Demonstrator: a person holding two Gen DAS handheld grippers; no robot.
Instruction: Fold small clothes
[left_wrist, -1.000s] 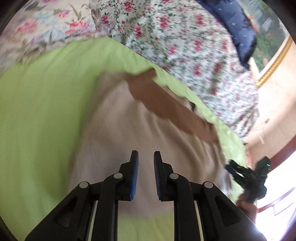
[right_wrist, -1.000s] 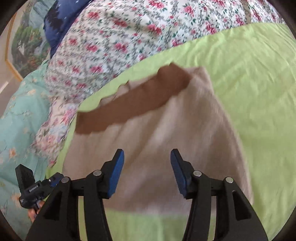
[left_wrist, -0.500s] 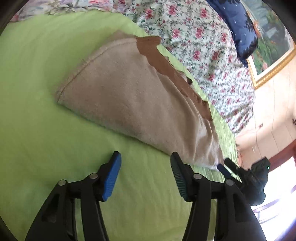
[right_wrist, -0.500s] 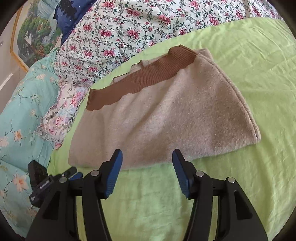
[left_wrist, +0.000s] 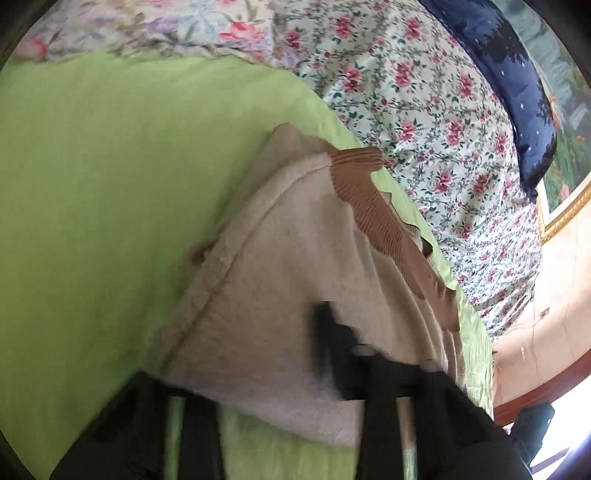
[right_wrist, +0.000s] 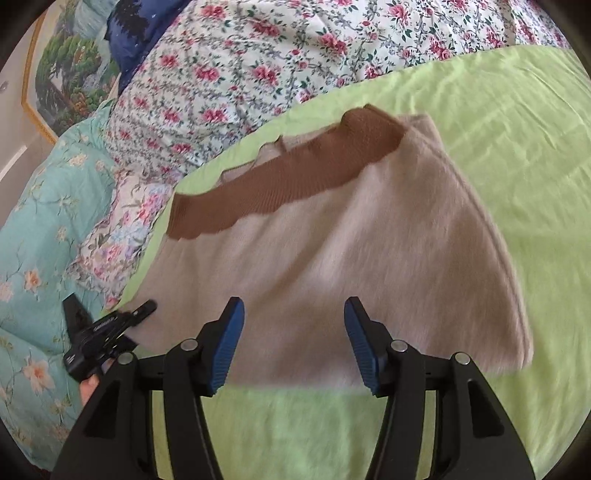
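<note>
Beige fleece skirt (right_wrist: 332, 266), brown ribbed waistband (right_wrist: 280, 184), flat on green bedsheet (right_wrist: 517, 147). Right claw (right_wrist: 293, 343): spread, empty. Left claw (right_wrist: 99, 328): state indiscernible.

The left gripper (left_wrist: 321, 343) is smeared by blur in its own camera, and one of its fingers is tucked under the soft beige garment (left_wrist: 280, 295), so I can't tell how wide it stands. From the right camera the left gripper (right_wrist: 107, 325) shows small at the side, its tips against the cloth edge (too small to read). The framed painting (right_wrist: 55, 70) is cut off by the round edge. So is the dark blue pillow (left_wrist: 517, 77).
</note>
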